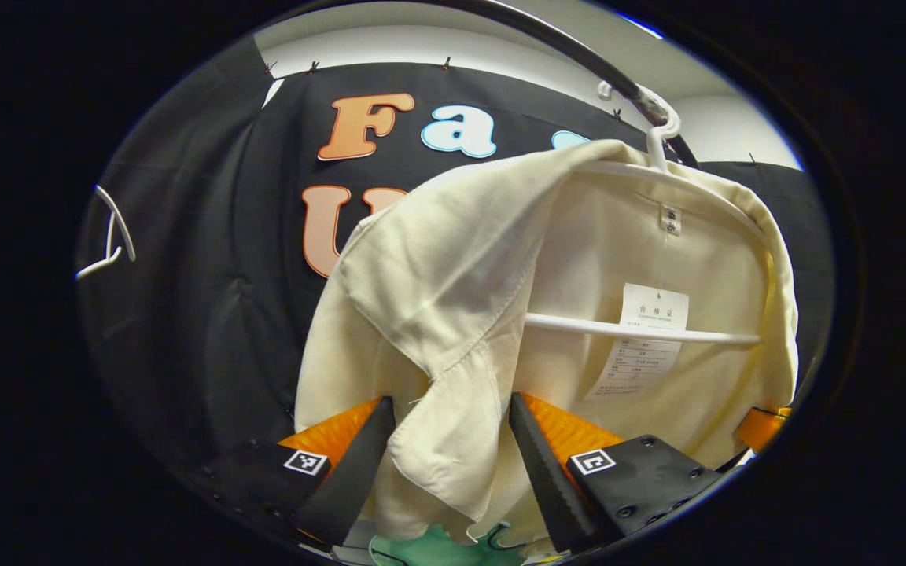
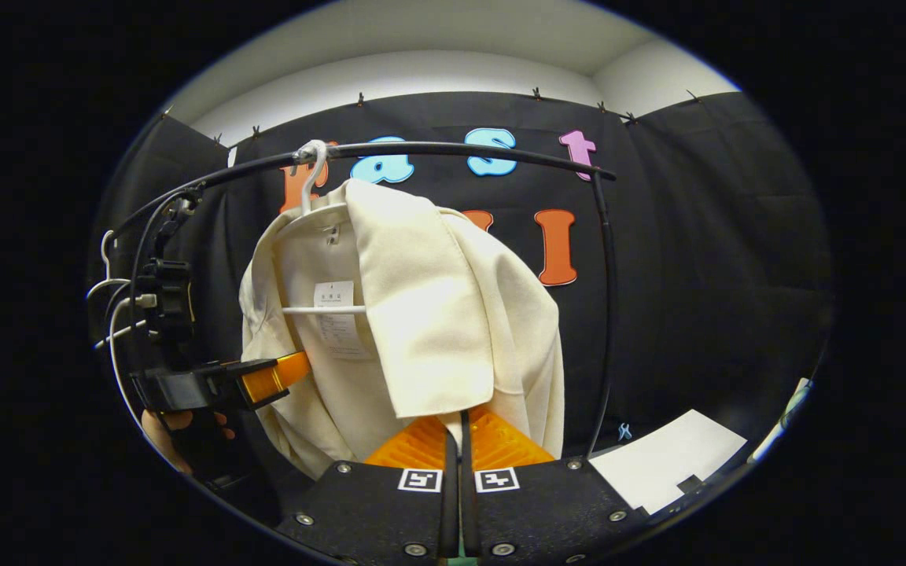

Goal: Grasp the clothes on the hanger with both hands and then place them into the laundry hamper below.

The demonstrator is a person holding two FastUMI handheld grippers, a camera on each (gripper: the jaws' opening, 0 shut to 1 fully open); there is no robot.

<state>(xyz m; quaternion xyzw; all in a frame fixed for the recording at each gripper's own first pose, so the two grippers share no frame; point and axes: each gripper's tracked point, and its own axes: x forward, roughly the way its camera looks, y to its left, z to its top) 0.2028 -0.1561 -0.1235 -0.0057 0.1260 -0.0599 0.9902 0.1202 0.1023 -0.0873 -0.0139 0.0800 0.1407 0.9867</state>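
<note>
Between my left tool (image 1: 453,452) fingers, spread wide, hangs the cream shirt (image 1: 453,314) flap on its hanger (image 1: 642,328); my right tool (image 2: 459,440) is pinched narrow on the hem. Next, left closes, then lift off.

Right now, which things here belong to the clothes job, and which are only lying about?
Job: cream shirt, its white hanger, left gripper, right gripper.
Lying about: spare hanger, black rail, white sheet.
</note>
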